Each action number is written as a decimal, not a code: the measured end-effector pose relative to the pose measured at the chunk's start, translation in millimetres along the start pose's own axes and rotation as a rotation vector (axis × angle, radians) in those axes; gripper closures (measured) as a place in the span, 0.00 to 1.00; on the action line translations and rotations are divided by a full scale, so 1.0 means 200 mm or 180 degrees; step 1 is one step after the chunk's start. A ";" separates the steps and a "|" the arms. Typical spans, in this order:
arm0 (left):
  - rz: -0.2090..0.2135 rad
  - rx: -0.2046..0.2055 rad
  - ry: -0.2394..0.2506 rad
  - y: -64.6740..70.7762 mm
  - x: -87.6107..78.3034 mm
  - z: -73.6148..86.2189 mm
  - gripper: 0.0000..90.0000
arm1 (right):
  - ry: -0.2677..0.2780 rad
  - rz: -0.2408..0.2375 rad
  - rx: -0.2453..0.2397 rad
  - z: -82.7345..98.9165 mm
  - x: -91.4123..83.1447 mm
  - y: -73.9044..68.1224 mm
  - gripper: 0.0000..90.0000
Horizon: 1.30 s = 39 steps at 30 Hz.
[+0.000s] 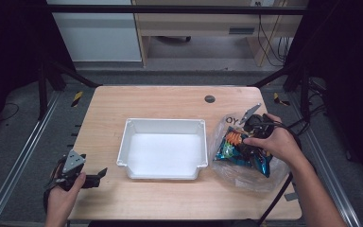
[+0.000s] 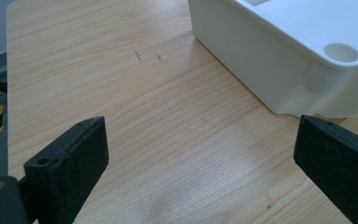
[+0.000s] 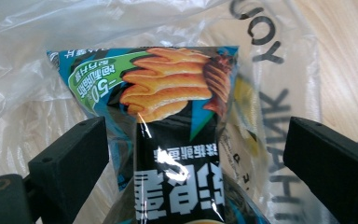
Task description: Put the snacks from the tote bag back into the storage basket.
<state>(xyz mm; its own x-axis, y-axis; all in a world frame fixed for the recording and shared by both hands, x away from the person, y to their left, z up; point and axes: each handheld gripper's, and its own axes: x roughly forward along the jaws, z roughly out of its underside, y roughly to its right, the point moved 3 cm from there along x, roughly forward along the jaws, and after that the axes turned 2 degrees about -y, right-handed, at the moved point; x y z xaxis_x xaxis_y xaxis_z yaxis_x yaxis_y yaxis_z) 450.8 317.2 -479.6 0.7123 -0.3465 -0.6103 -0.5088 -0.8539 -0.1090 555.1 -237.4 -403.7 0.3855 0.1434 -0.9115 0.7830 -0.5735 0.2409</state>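
Note:
A blue and black snack bag with ridged chips pictured on it lies inside a clear plastic carrier bag at the right of the table. My right gripper is over that snack bag, its jaws wide on either side, the pads standing clear of the foil. My left gripper rests open near the front left of the table, with bare wood between its jaws. It points toward the near left corner of the white tray.
The white tray sits mid-table, nothing in it. The wooden table has a dark round cable hole at the back. A black frame and rails run along both sides, and a cable trails off the right edge.

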 end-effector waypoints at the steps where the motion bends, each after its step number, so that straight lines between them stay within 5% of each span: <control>1: -0.0002 -0.0001 0.0001 0.00 0.00 0.00 0.03 | -0.0006 -0.0008 -0.0025 0.00 0.01 0.00 0.08; 20: -0.0001 0.0017 -0.0028 0.00 0.00 0.01 0.03 | -0.0014 -0.0133 -0.0033 -0.01 0.10 -0.02 0.08; 39: 0.0002 0.0025 -0.0051 0.00 0.01 0.01 0.03 | -0.0131 -0.0253 0.0119 0.10 0.23 0.01 0.08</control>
<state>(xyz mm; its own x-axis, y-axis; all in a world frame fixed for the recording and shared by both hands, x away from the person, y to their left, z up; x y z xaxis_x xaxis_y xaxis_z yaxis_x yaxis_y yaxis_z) 451.7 316.4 -482.9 0.7041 -0.3408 -0.6229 -0.5132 -0.8506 -0.1148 564.3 -248.3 -451.0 0.3019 0.1568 -0.9403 0.7913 -0.5914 0.1555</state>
